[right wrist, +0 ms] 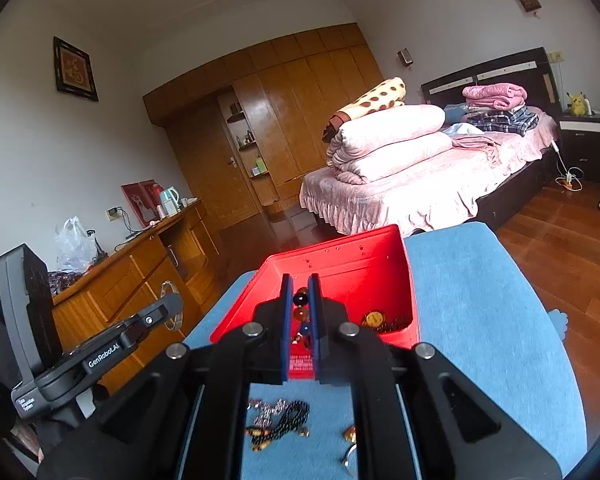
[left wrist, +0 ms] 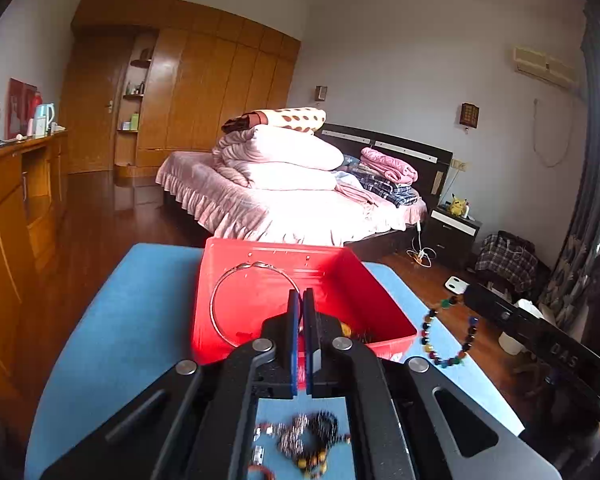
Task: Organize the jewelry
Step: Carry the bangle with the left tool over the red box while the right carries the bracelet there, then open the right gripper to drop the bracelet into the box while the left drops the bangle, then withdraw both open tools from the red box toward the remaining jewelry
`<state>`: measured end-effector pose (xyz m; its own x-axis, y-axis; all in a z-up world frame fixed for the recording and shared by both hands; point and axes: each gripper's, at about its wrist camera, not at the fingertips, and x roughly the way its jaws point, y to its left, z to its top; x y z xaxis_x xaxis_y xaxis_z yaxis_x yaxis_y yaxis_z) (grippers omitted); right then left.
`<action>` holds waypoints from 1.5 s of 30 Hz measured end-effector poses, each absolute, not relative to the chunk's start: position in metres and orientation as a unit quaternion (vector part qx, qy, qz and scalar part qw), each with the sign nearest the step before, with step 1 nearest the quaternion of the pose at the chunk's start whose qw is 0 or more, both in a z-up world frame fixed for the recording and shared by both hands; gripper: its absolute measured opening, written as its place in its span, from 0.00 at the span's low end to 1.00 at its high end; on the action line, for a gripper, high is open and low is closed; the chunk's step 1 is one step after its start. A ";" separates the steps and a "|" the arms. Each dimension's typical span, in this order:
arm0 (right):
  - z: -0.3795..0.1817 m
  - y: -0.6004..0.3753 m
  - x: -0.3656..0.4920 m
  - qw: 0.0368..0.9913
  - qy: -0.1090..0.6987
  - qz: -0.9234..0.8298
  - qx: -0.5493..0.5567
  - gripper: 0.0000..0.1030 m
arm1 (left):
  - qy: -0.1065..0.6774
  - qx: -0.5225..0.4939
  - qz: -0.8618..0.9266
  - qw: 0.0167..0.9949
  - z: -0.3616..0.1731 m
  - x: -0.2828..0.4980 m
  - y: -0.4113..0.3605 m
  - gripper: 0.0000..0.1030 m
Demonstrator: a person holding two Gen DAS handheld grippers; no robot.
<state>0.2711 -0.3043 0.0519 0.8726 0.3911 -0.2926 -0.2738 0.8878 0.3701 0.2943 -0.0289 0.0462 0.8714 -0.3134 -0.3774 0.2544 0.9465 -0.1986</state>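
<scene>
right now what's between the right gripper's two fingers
A multicolour beaded bracelet. In the right wrist view its beads sit pinched inside the right gripper, with the red box behind.

Tray (left wrist: 373, 280) on table (left wrist: 132, 300), toward its far edge. Bangle (left wrist: 236, 280) above tray's left half, pinched in left gripper (left wrist: 301, 300); gripper itself over tray's near wall. Bead bracelet (left wrist: 445, 332) right of tray, hanging from right gripper (right wrist: 300, 292) over table's right side. Small pieces (right wrist: 383, 320) in tray's near right corner. Loose jewelry heap (right wrist: 278, 420) on table nearer than tray, below the grippers. Bed (left wrist: 284, 204) behind table, folded quilts (left wrist: 284, 160) stacked on it. Wardrobe (left wrist: 204, 92) behind bed, at left. Sideboard (left wrist: 12, 200) left of table. Nightstand (left wrist: 453, 232) right of bed.
</scene>
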 end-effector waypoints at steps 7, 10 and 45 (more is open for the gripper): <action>0.028 -0.291 0.338 0.946 0.226 0.164 0.166 0.13 | 0.223 -0.070 -0.149 0.961 0.021 0.347 -0.035 0.24; 0.014 -0.287 0.343 0.942 0.250 0.151 0.166 0.12 | 0.229 -0.063 -0.134 0.962 0.013 0.344 -0.031 0.47; -0.056 -0.281 0.218 0.928 0.344 0.092 0.106 0.63 | 0.242 -0.008 -0.037 0.970 -0.050 0.192 -0.013 0.94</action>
